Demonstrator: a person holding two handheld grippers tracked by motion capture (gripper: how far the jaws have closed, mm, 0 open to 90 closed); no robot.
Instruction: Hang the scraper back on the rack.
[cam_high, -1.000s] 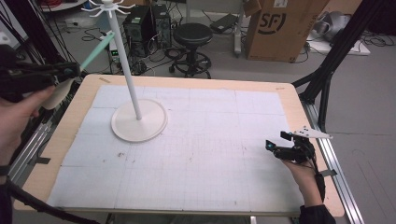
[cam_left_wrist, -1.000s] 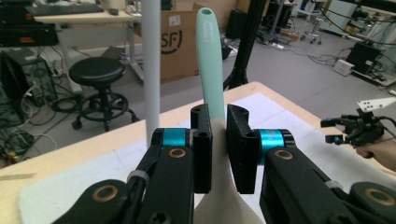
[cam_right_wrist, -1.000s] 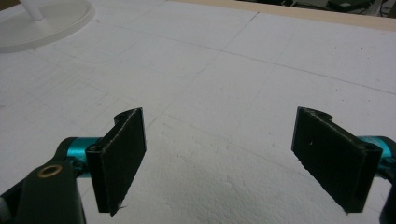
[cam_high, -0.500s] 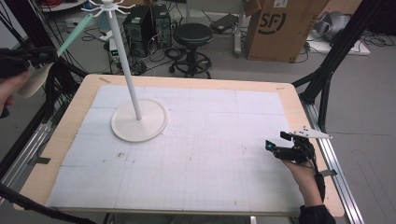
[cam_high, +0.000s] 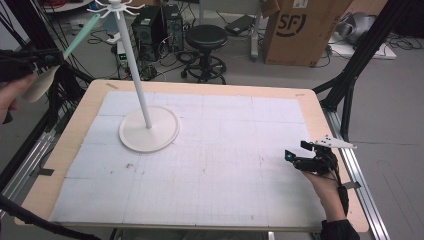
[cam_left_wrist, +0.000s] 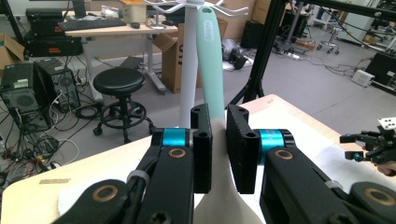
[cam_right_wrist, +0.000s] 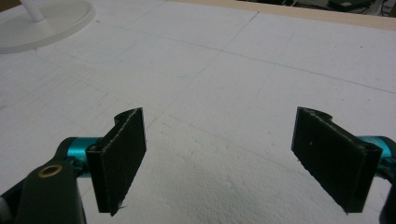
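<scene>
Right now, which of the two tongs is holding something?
The left tongs, up beside the white stand, are shut on the mint-handled spatula. The right tongs gape open over the white mat, with nothing between them.

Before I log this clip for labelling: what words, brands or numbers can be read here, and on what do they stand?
"SF" on the brown cardboard box on the floor beyond the table.
Embossed lettering on the mint-green spatula handle: too blurred to read.
Sticker on the computer tower: too small to read.
Nothing else legible.

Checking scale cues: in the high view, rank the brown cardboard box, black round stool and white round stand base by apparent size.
1. Brown cardboard box
2. White round stand base
3. Black round stool
The box and stool stand farther off, so true sizes stay unsure.
</scene>
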